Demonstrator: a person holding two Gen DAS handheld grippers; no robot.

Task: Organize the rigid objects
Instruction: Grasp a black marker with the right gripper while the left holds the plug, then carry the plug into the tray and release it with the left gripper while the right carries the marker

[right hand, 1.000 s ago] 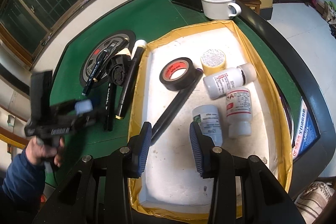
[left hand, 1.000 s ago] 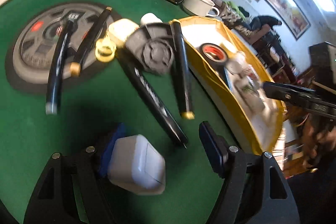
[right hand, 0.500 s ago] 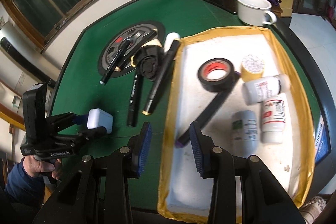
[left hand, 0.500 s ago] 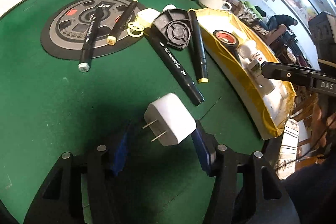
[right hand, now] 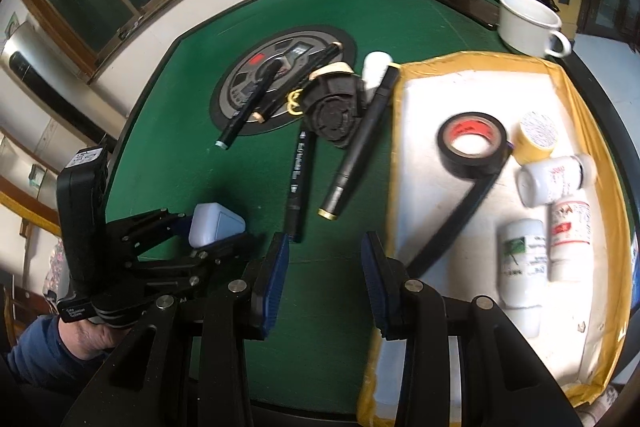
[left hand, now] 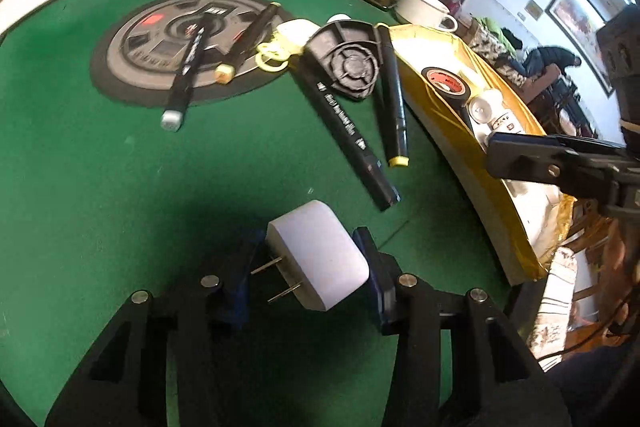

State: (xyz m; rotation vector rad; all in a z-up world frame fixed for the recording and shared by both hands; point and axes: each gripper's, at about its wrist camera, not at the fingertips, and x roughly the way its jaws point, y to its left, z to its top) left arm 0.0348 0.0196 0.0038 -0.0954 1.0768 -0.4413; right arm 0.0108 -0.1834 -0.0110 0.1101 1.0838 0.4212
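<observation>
My left gripper is shut on a white plug adapter, prongs pointing left, held above the green table; it also shows in the right wrist view. My right gripper is open and empty, over the table beside the tray's left edge. Black markers and a black round part lie on the felt. The yellow-rimmed tray holds a black tape roll, a marker and several white bottles.
A round grey mat carries two more markers. A white mug and a dark phone sit at the far table edge. Yellow rings and a white capsule lie by the black part.
The left gripper closed on the plug adapter, turned it and lifted it. The right gripper moved left, from over the tray to over the table beside it.
</observation>
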